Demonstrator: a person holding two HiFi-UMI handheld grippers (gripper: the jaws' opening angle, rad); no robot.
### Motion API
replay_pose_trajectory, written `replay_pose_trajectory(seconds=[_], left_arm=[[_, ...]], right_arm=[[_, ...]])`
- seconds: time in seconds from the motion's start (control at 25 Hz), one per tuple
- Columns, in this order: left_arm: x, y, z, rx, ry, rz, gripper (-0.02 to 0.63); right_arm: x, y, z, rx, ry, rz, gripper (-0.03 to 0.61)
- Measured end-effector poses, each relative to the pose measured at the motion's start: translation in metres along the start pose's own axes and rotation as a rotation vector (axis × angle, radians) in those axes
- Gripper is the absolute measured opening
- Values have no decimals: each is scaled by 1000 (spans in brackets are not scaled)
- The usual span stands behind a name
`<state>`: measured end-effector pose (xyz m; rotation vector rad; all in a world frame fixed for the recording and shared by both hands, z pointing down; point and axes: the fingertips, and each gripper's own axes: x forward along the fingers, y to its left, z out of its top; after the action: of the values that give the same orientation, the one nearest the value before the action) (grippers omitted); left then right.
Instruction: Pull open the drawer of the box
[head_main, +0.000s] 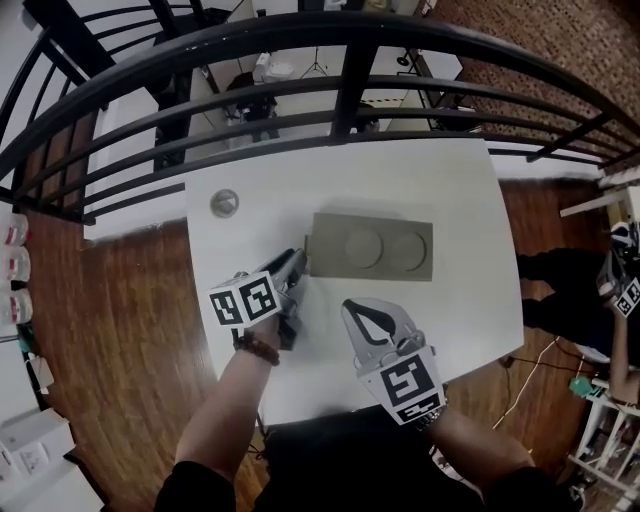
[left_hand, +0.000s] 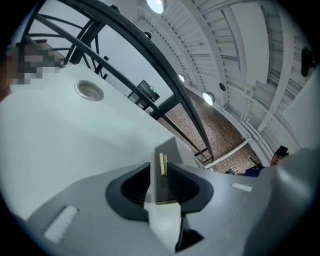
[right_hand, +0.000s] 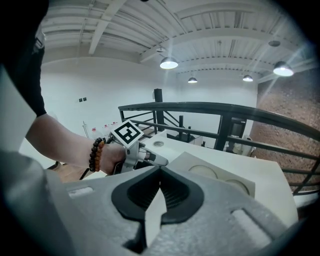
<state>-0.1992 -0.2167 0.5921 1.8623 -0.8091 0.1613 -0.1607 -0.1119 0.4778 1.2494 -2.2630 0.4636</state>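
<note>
A flat grey box (head_main: 370, 246) with two round hollows in its top lies in the middle of the white table (head_main: 400, 180). At the box's left end, my left gripper (head_main: 300, 264) is shut on the drawer's thin pull tab. In the left gripper view the jaws (left_hand: 161, 172) pinch a grey plate with a yellowish strip (left_hand: 163, 164) on it. How far the drawer is out cannot be told. My right gripper (head_main: 354, 306) hangs shut and empty just in front of the box. The right gripper view shows its jaws (right_hand: 160, 170), the box (right_hand: 220, 176) and the left gripper (right_hand: 159, 161).
A round cable grommet (head_main: 224, 203) sits in the tabletop to the left of the box. A black railing (head_main: 350, 100) runs past the table's far edge. Another person (head_main: 620, 290) stands at the right edge. Wooden floor surrounds the table.
</note>
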Motion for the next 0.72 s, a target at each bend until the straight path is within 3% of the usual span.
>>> replay_pose_trajectory(seconds=[0.28, 0.72], left_arm=[[13, -4, 3, -127, -10, -102, 107], [16, -5, 2, -158, 24, -121, 46]], right_arm=[[10, -9, 2, 3, 0, 4, -8], [18, -9, 8, 9, -9, 4, -8]])
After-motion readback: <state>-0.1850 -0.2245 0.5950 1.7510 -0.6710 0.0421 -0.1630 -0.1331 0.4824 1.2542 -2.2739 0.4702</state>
